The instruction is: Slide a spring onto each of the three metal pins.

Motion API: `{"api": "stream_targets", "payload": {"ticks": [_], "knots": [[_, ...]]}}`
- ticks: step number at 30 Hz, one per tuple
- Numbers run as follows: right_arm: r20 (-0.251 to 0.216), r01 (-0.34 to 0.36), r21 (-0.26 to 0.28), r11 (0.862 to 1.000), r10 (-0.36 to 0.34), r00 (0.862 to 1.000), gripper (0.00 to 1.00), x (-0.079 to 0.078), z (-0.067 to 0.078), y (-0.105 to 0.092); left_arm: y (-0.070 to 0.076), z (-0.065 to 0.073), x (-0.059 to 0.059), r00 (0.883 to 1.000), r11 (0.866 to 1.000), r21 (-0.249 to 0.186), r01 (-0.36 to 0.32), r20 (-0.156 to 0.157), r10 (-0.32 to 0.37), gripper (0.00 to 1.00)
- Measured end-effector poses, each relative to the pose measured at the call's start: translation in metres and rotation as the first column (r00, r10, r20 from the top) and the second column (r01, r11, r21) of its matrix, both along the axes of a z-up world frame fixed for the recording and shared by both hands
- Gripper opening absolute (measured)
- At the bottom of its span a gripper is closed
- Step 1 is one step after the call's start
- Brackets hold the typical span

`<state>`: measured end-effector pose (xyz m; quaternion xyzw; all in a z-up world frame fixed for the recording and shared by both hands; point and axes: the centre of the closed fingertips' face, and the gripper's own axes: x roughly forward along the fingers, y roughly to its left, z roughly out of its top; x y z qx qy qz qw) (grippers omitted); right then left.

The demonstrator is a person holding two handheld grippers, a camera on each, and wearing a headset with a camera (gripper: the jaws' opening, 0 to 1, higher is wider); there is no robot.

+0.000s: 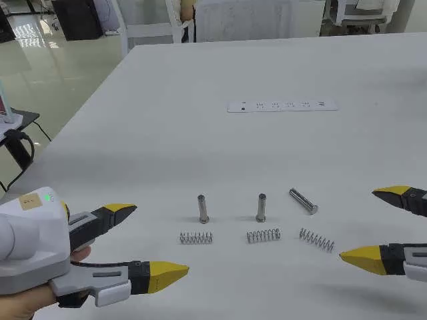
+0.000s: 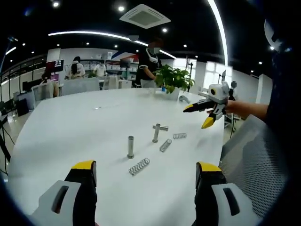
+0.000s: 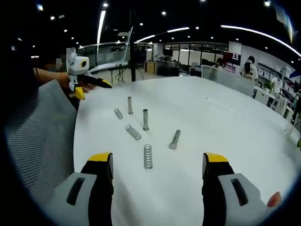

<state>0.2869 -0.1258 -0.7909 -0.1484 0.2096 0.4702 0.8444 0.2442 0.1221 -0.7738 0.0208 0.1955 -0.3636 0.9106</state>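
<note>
Left gripper (image 1: 160,239) and right gripper (image 1: 357,223) hang empty, jaws apart, either side of the work, so nothing looks done yet: three springs (image 1: 263,235) lie loose on the table (image 1: 200,133) just beside three bare pins (image 1: 261,207), two upright, one on its side.

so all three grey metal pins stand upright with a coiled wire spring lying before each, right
No: the left grey metal pin and the middle pin stand upright, but the right pin lies on its side, as the head view shows. A coiled wire spring does lie before each.
</note>
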Motion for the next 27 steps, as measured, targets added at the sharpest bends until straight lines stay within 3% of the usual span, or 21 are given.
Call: {"api": "stream_targets", "payload": {"ticks": [27], "knots": [[-0.001, 0.003, -0.005, 1.000, -0.003, 1.000, 0.77, 0.0004, -0.0015, 0.0006, 0.0012, 0.0024, 0.0020, 1.000, 1.000, -0.001, -0.006, 0.005, 0.006, 0.82]]}}
